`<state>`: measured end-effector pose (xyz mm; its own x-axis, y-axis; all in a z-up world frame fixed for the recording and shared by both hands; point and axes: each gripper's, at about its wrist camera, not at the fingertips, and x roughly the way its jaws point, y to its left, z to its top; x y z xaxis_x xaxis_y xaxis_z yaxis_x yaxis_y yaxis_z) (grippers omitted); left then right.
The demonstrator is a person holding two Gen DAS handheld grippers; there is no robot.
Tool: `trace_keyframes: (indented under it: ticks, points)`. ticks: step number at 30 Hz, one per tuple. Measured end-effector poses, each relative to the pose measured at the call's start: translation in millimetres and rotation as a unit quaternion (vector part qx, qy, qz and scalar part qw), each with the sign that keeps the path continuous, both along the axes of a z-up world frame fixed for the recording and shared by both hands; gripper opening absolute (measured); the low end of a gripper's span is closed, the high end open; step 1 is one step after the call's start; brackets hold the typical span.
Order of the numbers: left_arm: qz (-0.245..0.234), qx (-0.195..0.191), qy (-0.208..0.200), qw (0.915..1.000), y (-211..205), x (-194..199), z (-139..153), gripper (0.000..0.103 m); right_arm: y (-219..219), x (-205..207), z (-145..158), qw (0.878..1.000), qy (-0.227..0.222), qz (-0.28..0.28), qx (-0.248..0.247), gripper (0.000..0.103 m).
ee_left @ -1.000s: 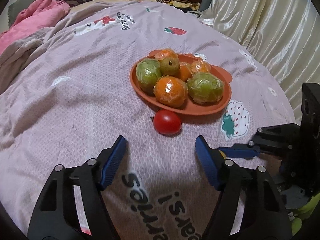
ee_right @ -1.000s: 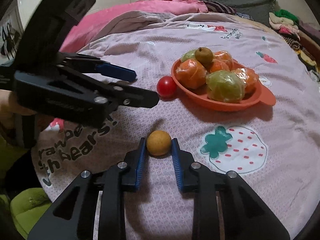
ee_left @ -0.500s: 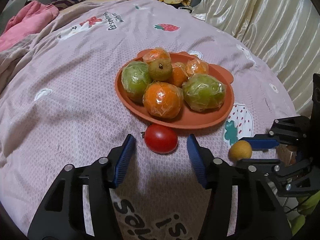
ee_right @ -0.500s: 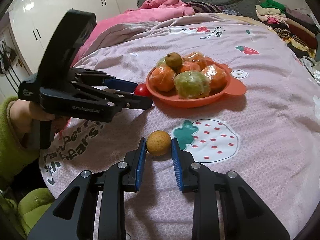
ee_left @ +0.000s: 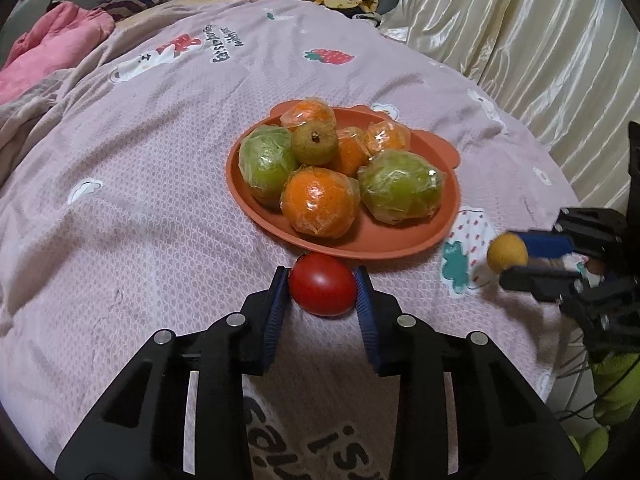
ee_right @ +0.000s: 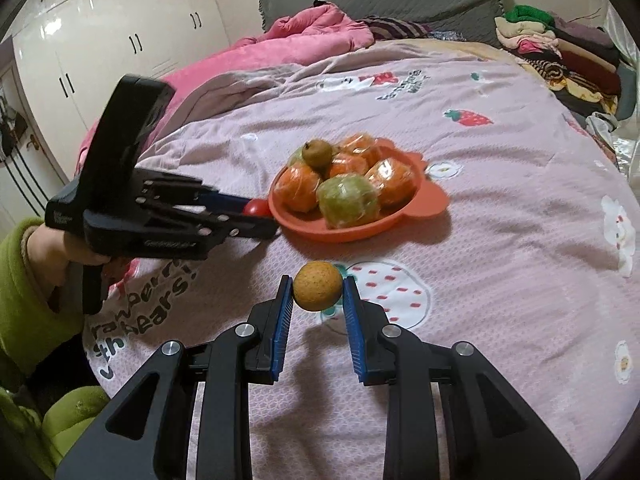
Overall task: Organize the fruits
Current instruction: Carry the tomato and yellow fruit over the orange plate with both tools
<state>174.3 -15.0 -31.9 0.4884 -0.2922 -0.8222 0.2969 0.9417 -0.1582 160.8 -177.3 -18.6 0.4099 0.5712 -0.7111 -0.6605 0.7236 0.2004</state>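
Betw. L gripper (ee_left: 322, 280) pads: tomato (ee_left: 322, 289), touching.

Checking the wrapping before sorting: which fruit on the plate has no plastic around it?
The small brownish-green fruit atop the pile on the orange plate; the oranges and green fruits around it are film-wrapped.

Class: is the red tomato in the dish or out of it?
Out. The tomato sits on the bedspread beside the dish rim, between the left claw pads.
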Motion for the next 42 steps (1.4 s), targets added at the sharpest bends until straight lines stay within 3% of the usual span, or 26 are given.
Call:
trace_keyframes:
  ticks: [9,17,28,42]
  points:
    - [0.011,-0.032,-0.034,0.9988,0.8,-18.6,30.3,0.026,-9.8,9.5,18.8,1.000,-0.021,-0.010,0.009,0.024]
    - [0.014,-0.030,-0.044,0.9985,-7.3,-9.5,44.5,0.026,-12.9,25.1,34.4,0.999,-0.042,-0.015,0.008,0.024]
    - [0.007,-0.028,-0.044,0.9986,-26.6,5.7,44.0,0.026,-13.5,49.1,45.2,0.998,-0.062,-0.016,0.001,0.024]
    - [0.007,-0.025,-0.033,0.9991,-29.9,12.5,32.7,0.026,-0.3,73.5,33.5,0.999,-0.047,-0.005,-0.004,0.024]
